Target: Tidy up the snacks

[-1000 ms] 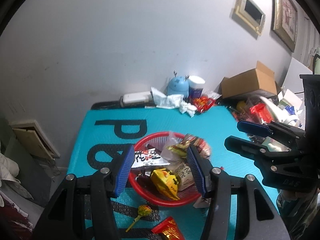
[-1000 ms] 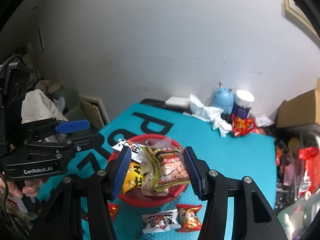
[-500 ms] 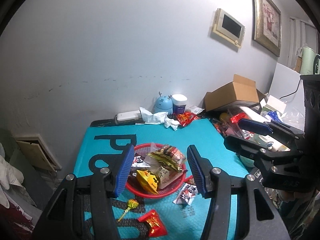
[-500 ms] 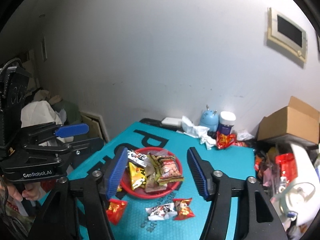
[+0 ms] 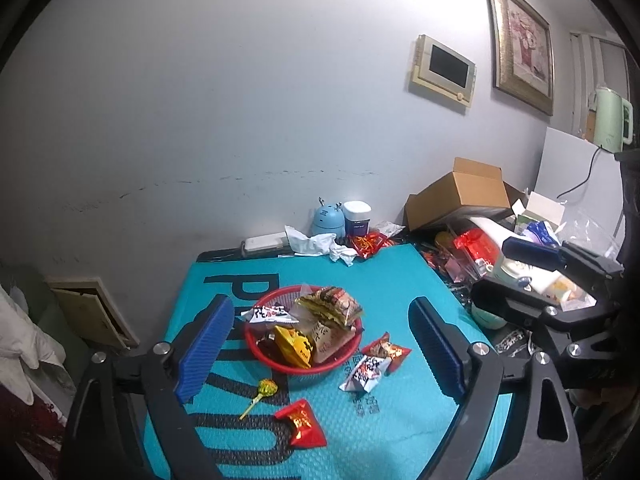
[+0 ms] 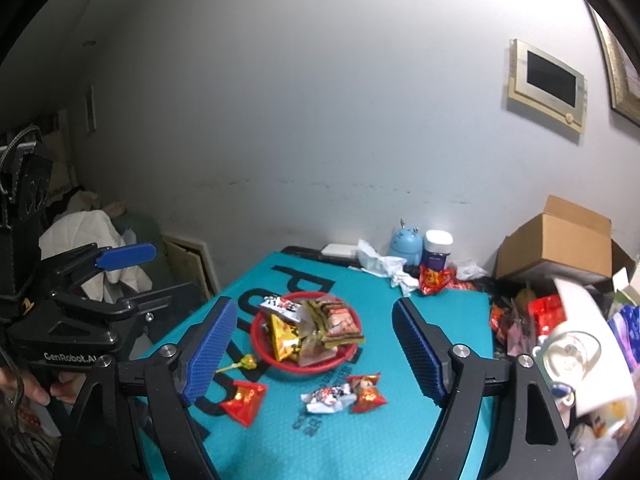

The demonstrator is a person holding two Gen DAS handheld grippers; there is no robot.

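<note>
A red basket (image 5: 260,342) (image 6: 260,338) sits on the teal mat, heaped with snack packets, a peanut packet (image 5: 334,306) on top. In front of it lie a lollipop (image 5: 265,389), a red packet (image 5: 302,422), a white packet (image 5: 364,372) and an orange-red packet (image 5: 388,350). My left gripper (image 5: 320,304) (image 6: 148,280) hovers above the near side of the mat. Its jaws are opening, with nothing between them. My right gripper (image 6: 313,305) (image 5: 496,276) hangs beside it on the right, jaws opening too and empty.
The teal mat (image 5: 400,280) ends at a grey wall. Along the back stand a blue deer figure (image 5: 328,220), a white jar (image 5: 357,218), crumpled tissue (image 5: 316,244) and a red packet (image 5: 368,242). A cardboard box (image 5: 460,196) and piled clutter crowd the right side.
Both grippers have drawn back and up from the basket, which now looks smaller and farther off. Both pairs of jaws have spread wider. The loose packets in front have come into view.
</note>
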